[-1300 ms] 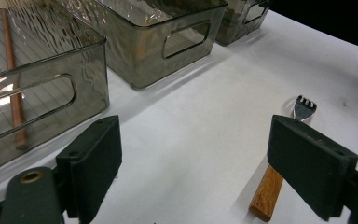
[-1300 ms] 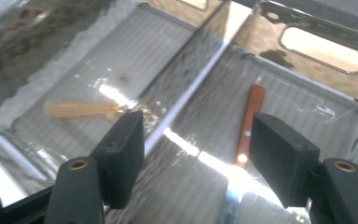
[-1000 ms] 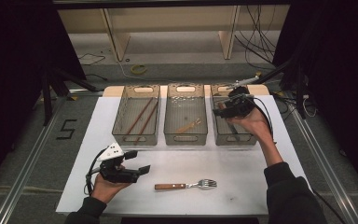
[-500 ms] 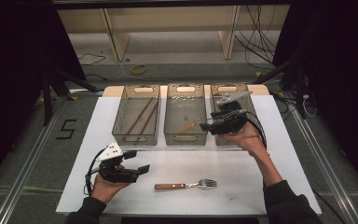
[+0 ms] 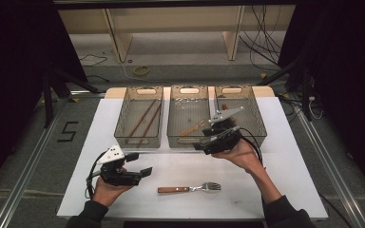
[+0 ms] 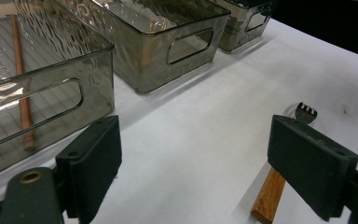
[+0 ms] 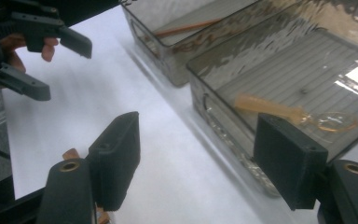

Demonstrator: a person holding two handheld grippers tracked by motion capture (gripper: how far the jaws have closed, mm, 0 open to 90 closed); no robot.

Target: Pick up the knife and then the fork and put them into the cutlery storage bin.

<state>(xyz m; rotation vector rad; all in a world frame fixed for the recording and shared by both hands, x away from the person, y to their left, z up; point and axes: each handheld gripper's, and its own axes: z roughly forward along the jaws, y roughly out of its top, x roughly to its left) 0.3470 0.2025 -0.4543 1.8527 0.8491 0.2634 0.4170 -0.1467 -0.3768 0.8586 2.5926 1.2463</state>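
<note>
Where floor (image 5: 38,142) meets table (image 5: 285,190), mark (image 5: 67,131) reads "5".

hidden and cut off

in the left gripper view the fork (image 6: 279,177) has its middle hidden behind a jaw, only tines and handle end showing. the left bin (image 6: 46,88) runs off the frame's edge. the spoon (image 7: 289,114) blurs behind rippled plastic.

- Bare white table (image 5: 285,166) between the fork (image 5: 190,189) and the three bins: open passage.
- Left bin (image 5: 139,124), middle bin (image 5: 188,122) and right bin (image 5: 256,118) stand side by side, walling off the far edge.
- Left gripper (image 5: 140,164) blocks the fork's handle side.
</note>
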